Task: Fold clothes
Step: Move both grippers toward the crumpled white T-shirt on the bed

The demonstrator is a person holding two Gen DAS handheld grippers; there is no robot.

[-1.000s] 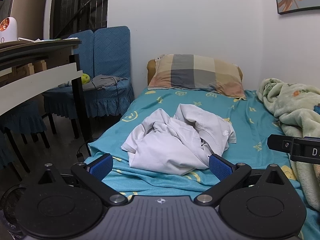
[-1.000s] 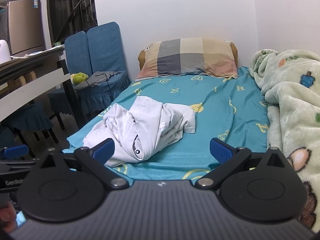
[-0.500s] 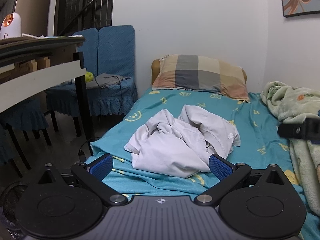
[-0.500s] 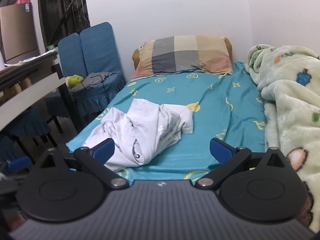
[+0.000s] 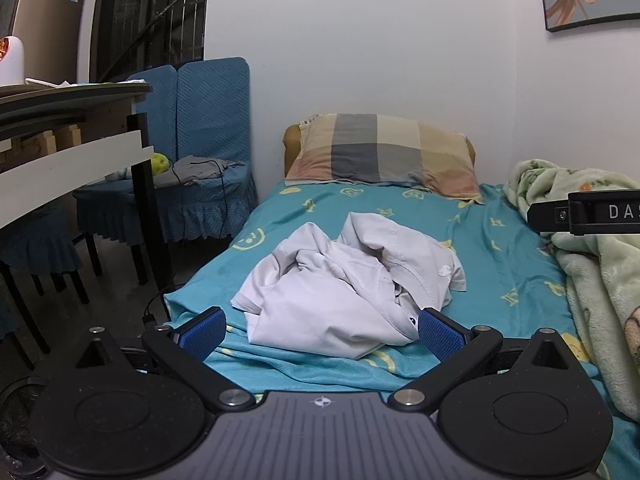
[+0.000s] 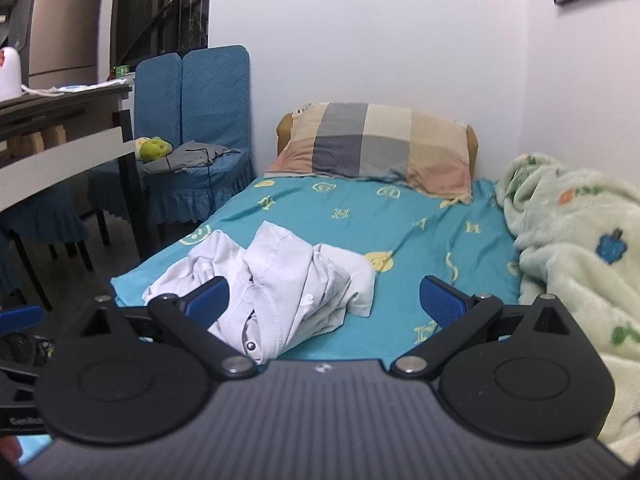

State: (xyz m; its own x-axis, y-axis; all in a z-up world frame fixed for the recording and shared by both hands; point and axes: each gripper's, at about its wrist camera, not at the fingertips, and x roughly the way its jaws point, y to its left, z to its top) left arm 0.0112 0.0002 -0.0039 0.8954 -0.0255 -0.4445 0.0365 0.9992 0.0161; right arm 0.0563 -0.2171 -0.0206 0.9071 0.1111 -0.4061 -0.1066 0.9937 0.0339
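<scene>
Tools, left & right, both hang wide open w/ nothing held, short of the crumpled white shirt on the bed; best to pinch two outer edges & spread it flat before folding.

Crumpled matt white cloth garment on smooth printed teal bedsheet.

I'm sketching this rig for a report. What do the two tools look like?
Both match: left tool and right tool each have a ribbed grey body, two black round discs, black linkage arms with silver pivots, and blue textured fingers. White letters "DA" mark the right tool's side, seen from the left camera.
</scene>
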